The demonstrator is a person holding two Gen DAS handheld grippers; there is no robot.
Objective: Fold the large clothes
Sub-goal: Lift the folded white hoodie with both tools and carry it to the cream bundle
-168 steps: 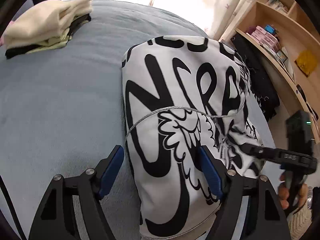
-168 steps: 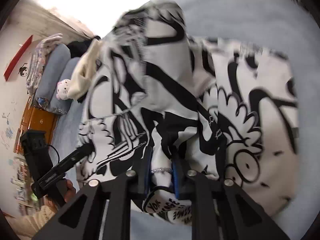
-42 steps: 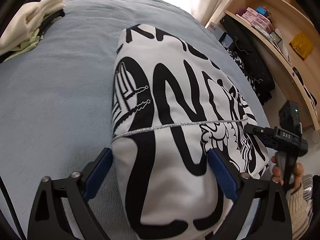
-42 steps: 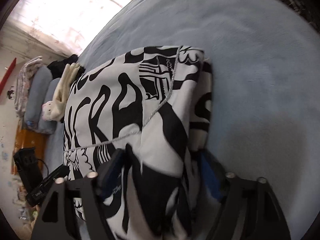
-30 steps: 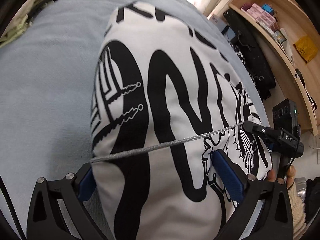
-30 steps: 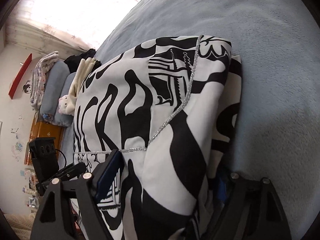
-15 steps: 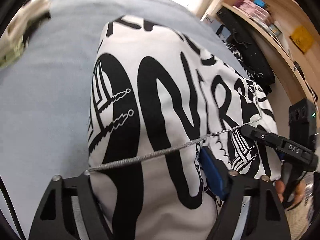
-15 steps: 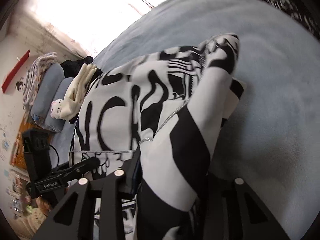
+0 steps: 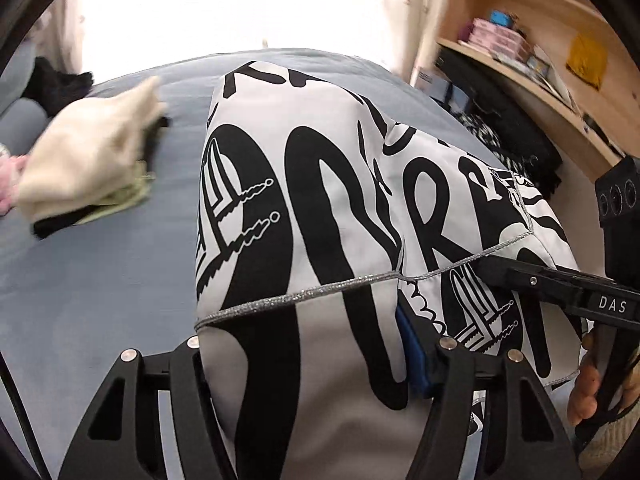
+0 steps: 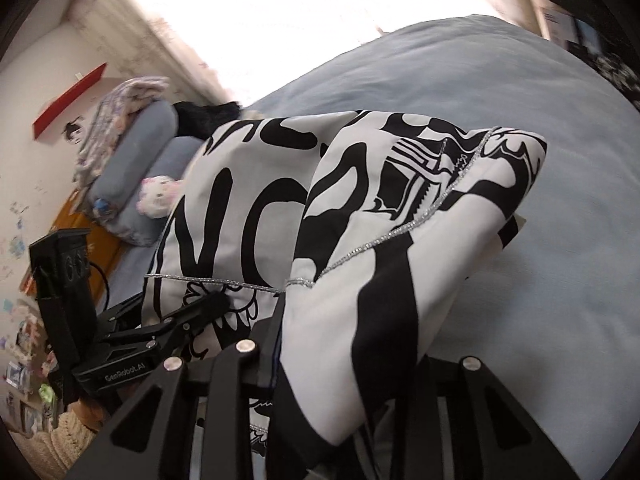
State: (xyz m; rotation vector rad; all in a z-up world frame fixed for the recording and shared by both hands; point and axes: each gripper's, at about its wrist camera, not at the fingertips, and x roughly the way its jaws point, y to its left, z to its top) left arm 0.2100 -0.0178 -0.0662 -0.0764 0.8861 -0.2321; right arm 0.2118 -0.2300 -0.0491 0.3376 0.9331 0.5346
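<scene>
**Folded garment gripped at both near corners, ready to leave the bed**

On the far left of your left-wrist view, a stack of folded clothes (image 9: 92, 160) lies blurred on the grey-blue bed (image 9: 80, 280), well apart from the work. In the middle, your left gripper (image 9: 304, 344) is clamped on the near edge of the black-and-white printed garment (image 9: 320, 200); its jaws have just been closing, cloth bunched between them, the blue pad on one finger pressed into the fabric. At the right edge your other hand (image 9: 592, 384) holds its tool at the garment's other near corner, with wooden shelves (image 9: 540, 72) behind.

In the right-wrist view, the right gripper (image 10: 348, 376) likewise pinches a thick wad of the garment (image 10: 400, 220), its jaws also just closed down, and the bundle looks raised off the bed (image 10: 540, 280) at your end.

The folding itself looks finished; you appear to be picking the bundle up, probably to carry it to the stack. That calls for both grips rising together so the layers do not slide apart.

Both sets of fingertips are buried in cloth. The garment's far edge blocks whether it touches the bed, and motion blur smears the pillows (image 10: 132, 184) and stack.
</scene>
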